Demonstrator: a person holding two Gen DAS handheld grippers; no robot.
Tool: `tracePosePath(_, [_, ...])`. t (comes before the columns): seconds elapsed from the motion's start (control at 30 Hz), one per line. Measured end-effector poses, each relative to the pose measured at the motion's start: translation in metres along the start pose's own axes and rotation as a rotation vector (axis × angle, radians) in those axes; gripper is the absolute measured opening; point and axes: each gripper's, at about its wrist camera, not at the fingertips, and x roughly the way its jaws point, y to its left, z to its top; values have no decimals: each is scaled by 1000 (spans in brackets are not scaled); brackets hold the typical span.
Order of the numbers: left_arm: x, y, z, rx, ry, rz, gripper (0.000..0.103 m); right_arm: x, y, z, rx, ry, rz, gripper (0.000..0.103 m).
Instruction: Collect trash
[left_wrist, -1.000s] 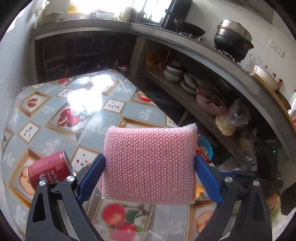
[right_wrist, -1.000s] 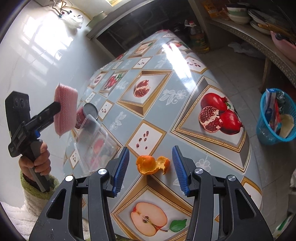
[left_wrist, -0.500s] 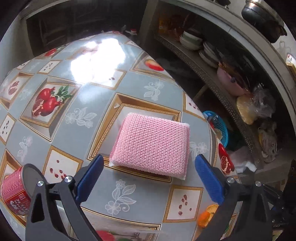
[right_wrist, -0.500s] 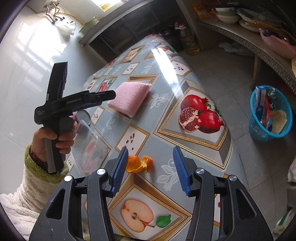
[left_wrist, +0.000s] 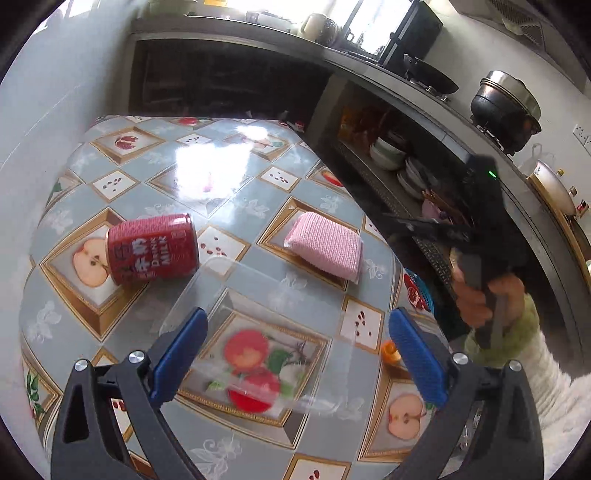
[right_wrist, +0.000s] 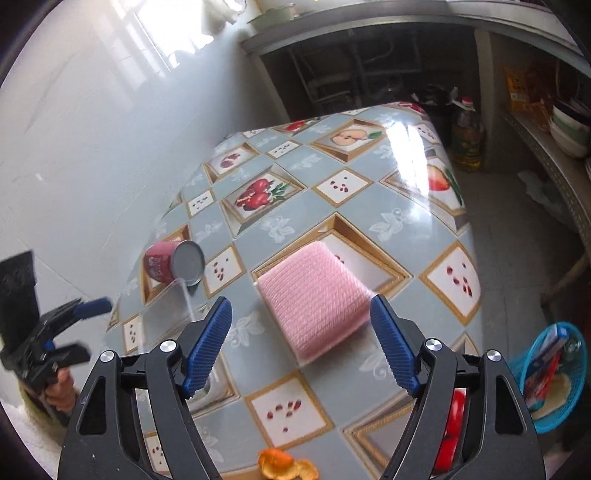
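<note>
We have both grippers over the table (right_wrist: 402, 218). Our right gripper (right_wrist: 301, 341) is opening its jaws with nothing pressed between them; the pink sponge (right_wrist: 314, 299) lies flat just ahead. Our left gripper (left_wrist: 297, 354) stands open and empty above the clear plastic container (left_wrist: 255, 332). The red milk can (left_wrist: 153, 249) lies on its side, and the orange peel (right_wrist: 286, 467) sits at the near edge. We risk nudging the can into a roll, crushing the flimsy container, or knocking the peel off short of the blue basket (right_wrist: 554, 373)
</note>
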Motion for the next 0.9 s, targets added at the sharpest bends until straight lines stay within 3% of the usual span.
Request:
tracePosePath(0.2, [15,3,-35,20,65,95,83,54,-23,16,148,109,-4,74])
tracePosePath(0.33, [18,21,-45,-66,93,58,75,60,-18,-6,172,220,63,74])
tracePosePath(0.43, [23,36,-46,-145,112,16,69,49,-10,-20,164,255,95,74])
tracePosePath(0.6, [33,51,-46,-270,141,-33,58,32,-8,-13,138,207,-25,76])
tracePosePath(0.77, [39,57,-44,-322,149,26,44,57,14,2,95,227,-65,82])
tracePosePath(0.9, [41,61,-41,-300,150,85,28,77,32,3,26,247,-135,83])
